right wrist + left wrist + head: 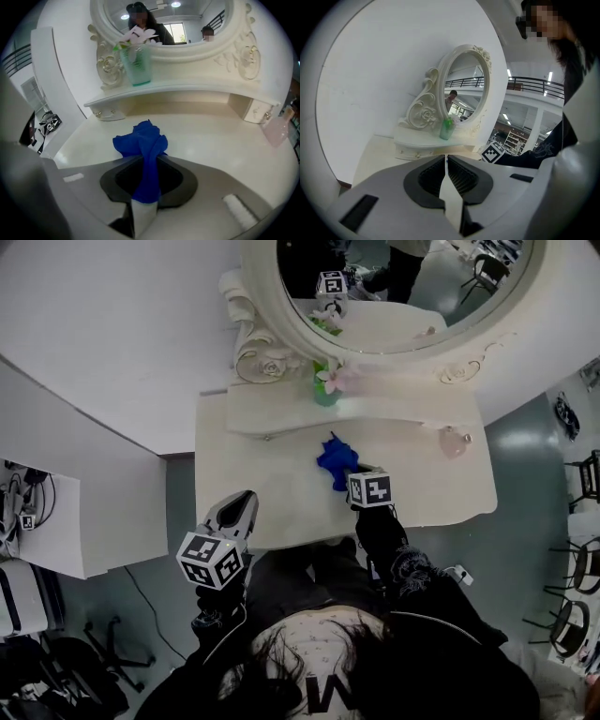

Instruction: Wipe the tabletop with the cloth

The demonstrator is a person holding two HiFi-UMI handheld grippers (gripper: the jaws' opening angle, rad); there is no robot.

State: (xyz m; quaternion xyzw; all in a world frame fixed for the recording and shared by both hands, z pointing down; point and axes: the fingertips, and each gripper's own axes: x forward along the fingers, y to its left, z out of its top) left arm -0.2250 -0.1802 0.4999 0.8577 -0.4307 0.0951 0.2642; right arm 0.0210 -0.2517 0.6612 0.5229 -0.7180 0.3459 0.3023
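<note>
right hand-held gripper (146, 164): clamped on crumpled blue fabric cloth (143, 138), bunched just ahead of its tips on cream bench (211, 136). left hand-held gripper (446, 164): closed, empty. risk: thin pinched fold may slip free mid-wipe; pink translucent bottle (276, 129), far right, could topple.

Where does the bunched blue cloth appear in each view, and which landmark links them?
Head view: bunched blue cloth at centre, on the cream tabletop.
Left gripper view: not in it.
Right gripper view: lower centre, clamped in the right gripper.
Shared landmark: the green glass vase beneath the oval mirror, top centre in the head view, centre in the left gripper view, upper left in the right gripper view.
</note>
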